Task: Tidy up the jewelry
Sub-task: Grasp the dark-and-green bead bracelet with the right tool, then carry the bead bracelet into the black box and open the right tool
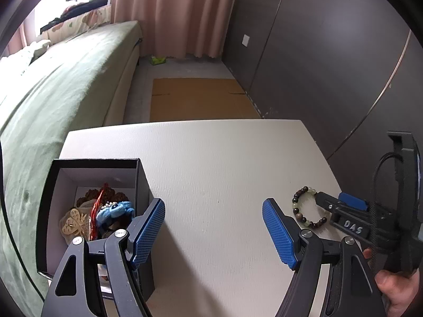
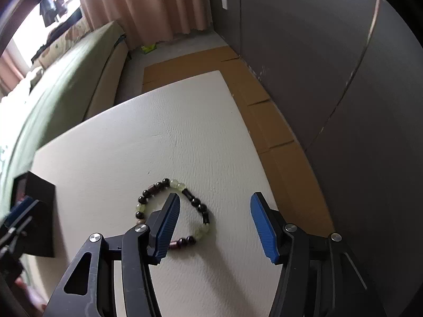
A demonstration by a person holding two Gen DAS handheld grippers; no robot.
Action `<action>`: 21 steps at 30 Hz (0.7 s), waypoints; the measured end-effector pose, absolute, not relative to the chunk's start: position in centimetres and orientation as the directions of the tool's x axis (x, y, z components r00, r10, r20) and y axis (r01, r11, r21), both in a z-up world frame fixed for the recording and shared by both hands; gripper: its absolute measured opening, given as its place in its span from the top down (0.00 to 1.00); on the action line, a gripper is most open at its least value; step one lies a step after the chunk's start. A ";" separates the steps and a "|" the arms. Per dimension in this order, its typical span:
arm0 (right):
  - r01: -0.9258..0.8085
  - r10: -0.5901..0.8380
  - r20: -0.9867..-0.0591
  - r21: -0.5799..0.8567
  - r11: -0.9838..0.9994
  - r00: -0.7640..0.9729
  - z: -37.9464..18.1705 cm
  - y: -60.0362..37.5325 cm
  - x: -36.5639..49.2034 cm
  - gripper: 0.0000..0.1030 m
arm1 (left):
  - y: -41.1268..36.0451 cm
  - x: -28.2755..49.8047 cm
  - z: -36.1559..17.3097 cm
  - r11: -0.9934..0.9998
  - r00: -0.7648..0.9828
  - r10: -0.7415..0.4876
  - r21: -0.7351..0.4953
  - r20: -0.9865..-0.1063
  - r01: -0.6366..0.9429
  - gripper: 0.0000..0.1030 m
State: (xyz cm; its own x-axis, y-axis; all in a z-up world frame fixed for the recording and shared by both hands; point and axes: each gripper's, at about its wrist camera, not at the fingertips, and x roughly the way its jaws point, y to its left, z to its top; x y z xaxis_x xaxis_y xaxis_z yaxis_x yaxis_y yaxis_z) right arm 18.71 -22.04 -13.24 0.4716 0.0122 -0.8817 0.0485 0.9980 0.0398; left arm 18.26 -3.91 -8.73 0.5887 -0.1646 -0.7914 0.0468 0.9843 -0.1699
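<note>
White and lightly textured, the table (image 2: 158, 137) stood between a green-covered bed (image 1: 66, 84) and a dark wall (image 1: 330, 52), with flattened cardboard (image 1: 201, 100) on the floor beyond it and pink curtains (image 1: 174, 13) at the far end.

Spread apart with nothing pinched, the jaws of the right gripper (image 2: 215, 222) straddled one side of a beaded bracelet (image 2: 174, 211): the left blue pad sat over the inside of the loop, the right pad stood outside it over bare table, and the dark and pale green beads of the loop's right side lay between them. No pad pressed on a bead. The bracelet lay flat on the table near its right edge.

Equally spread and empty, the jaws of the left gripper (image 1: 214, 227) hung over bare table. The left finger overlapped the near corner of an open black box (image 1: 142, 185), which held a blue plush charm (image 1: 113, 211), a red cord and a pale butterfly-shaped ornament (image 1: 71, 224). Seen from the left wrist, the bracelet lay just beyond the right finger, well apart from the box. A hand (image 1: 396, 285) gripped the right gripper's handle.
</note>
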 end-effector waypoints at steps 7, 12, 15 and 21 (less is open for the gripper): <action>-0.020 -0.015 -0.888 -0.027 0.999 0.460 -12.8 -20.4 17.9 0.90 | -2.5 18.0 -8.0 0.977 0.602 -0.183 -0.212 -0.777 0.023 0.26; 0.044 0.137 -0.881 0.176 0.983 0.454 -11.8 -22.4 16.8 0.91 | -1.6 17.2 -7.2 0.970 0.607 -0.209 -0.240 -0.767 0.031 0.26; 0.047 0.157 -0.866 0.203 0.978 0.475 -10.6 -22.3 15.8 0.91 | -1.0 16.5 -6.3 0.969 0.622 -0.217 -0.244 -0.753 0.043 0.26; 0.005 0.184 -0.832 0.219 0.976 0.523 -7.8 -19.4 14.9 0.91 | 1.3 15.2 -4.2 0.957 0.663 -0.236 -0.289 -0.710 0.030 0.26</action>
State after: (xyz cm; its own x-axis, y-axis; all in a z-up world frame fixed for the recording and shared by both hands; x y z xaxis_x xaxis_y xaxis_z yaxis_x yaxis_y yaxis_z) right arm 14.94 -19.38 -7.75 0.5233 0.1844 -0.8320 0.0052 0.9756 0.2195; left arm 15.25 1.27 -4.21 0.6630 -0.2361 -0.7104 0.0304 0.9567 -0.2895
